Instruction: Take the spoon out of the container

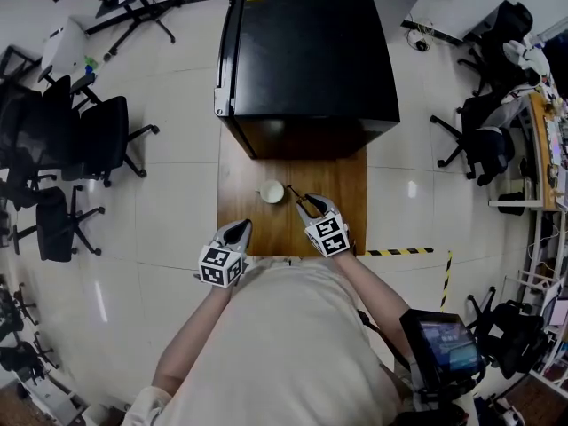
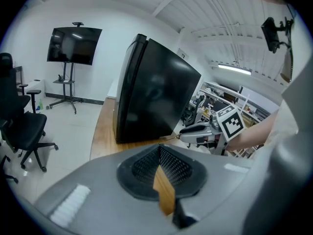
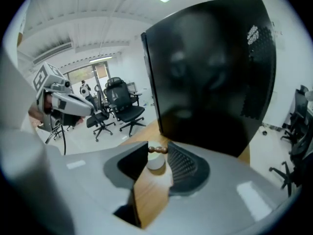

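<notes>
A small white container (image 1: 272, 192) stands in the middle of the wooden table (image 1: 342, 185). My right gripper (image 1: 308, 204) is just right of it, shut on the brown beaded handle of the spoon (image 1: 296, 193). The spoon's thin end points toward the container's right rim; I cannot tell whether it touches. In the right gripper view the spoon handle (image 3: 157, 150) lies crosswise between the fingertips, with the container (image 3: 155, 162) right behind. My left gripper (image 1: 240, 229) hovers at the table's near left edge, jaws together and empty. The left gripper view shows the right gripper (image 2: 205, 131) and the spoon (image 2: 170, 137).
A large black cabinet (image 1: 306, 51) fills the far end of the table, close behind the container. Office chairs (image 1: 98, 136) stand on the floor to the left and more at the right. Yellow-black tape (image 1: 404, 252) marks the floor by the table's near right corner.
</notes>
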### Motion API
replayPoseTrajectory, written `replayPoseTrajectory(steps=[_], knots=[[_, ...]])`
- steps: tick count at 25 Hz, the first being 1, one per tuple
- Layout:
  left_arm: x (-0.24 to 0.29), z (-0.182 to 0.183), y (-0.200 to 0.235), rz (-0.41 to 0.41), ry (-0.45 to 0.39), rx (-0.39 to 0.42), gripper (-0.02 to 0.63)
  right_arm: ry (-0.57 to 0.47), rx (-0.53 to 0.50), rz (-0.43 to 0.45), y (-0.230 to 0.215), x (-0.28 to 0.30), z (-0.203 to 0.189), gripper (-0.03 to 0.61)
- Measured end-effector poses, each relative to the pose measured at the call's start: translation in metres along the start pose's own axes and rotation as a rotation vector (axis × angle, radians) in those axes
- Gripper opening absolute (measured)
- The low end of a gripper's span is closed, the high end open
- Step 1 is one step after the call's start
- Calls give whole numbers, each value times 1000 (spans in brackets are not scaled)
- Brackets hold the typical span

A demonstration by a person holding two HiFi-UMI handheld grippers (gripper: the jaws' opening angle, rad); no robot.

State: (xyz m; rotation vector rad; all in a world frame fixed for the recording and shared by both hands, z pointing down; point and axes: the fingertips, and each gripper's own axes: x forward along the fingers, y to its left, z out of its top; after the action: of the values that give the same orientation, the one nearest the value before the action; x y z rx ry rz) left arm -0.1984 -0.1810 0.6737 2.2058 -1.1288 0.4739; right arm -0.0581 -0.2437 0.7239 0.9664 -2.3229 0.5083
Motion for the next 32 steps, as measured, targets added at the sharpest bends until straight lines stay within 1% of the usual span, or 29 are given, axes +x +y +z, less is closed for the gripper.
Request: replayPoseTrajectory(steps=[2,3,6,12,16,20,22,23,25,27,32], knots=[[2,0,-3,-1,2,7,-12,9,31,-21,-14,-2,-10,126],[2,0,-5,-1,4,9,-12,16,65,-31,-21,-2,-16,126],[2,-1,-8,5,11,14,-12,35,205,-58,-43,3,-37,126],[-7,-8,-9,33,20,11,-12,60,446,-103,-72,19,-77,126],[-12,-14,-10,52,27,5,-11,48,693,-120,-89,24,-102,126],[-15,-18,-11,61,36,0,-12,9,979,-114,-98,29,-118,126],[-16,-19,-12,66,37,-2,-12,-5,1090,-105,-99,33,-126,126],[-17,-19,-12,68,37,-2,-11,-6,1127,-103,-99,36,-129,126],[-18,-20,-13,72,40,-4,-11,5,1163,-100,-98,41,-136,126],[-18,-22,-15,76,43,-6,-12,38,1139,-103,-96,45,-144,126],[-21,-24,-13,86,52,-12,-11,188,930,-132,-89,57,-169,126]])
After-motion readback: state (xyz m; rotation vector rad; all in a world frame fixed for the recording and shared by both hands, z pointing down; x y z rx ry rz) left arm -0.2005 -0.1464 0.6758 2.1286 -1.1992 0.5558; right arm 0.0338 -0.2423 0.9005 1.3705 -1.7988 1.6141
